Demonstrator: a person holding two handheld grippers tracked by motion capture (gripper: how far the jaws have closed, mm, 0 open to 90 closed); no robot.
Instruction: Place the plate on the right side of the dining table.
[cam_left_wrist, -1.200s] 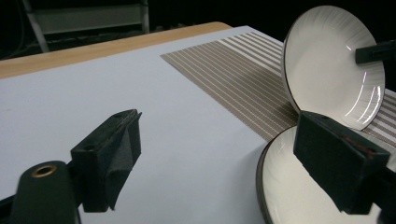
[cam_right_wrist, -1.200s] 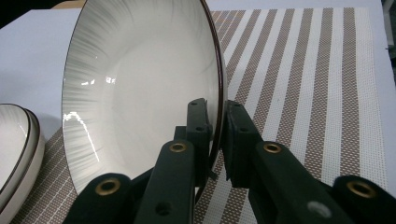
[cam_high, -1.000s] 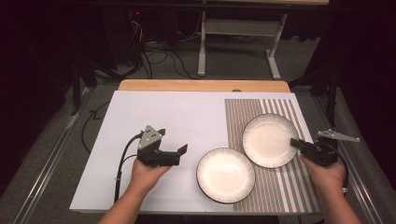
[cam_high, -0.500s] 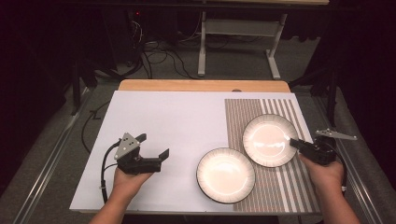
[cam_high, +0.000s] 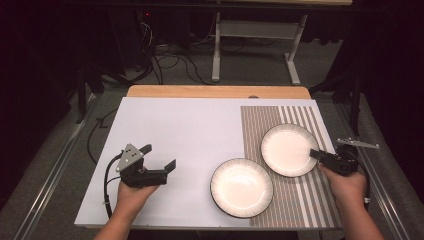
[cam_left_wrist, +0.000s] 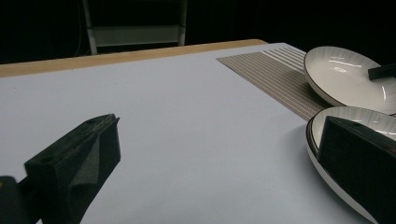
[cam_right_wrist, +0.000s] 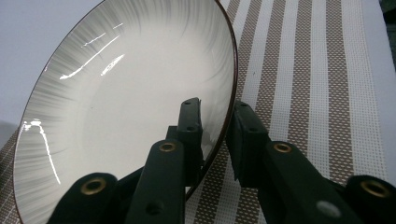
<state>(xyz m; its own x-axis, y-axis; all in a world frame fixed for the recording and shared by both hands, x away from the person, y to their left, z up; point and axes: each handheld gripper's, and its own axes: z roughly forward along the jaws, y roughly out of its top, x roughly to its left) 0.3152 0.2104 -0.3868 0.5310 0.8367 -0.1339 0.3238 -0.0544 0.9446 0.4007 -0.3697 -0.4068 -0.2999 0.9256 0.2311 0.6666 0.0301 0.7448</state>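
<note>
White table (cam_high: 170, 130), striped mat (cam_high: 300, 200), two plates (cam_high: 241, 187)

Both forearms are bare, with no sleeves in sight. The left gripper (cam_high: 160, 156) at lower left is black with blocky matte jaws, a grey three-cornered plate on top and a black cable looping off its rear. The right gripper (cam_right_wrist: 217, 128) shows black linkage arms with brass-coloured pivot rivets, and a grey plate too.

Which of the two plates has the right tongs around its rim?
The far plate, lying wholly on the striped mat; the right tongs straddle its rim, which shows between them. The near plate overlaps the mat's edge, untouched.
</note>
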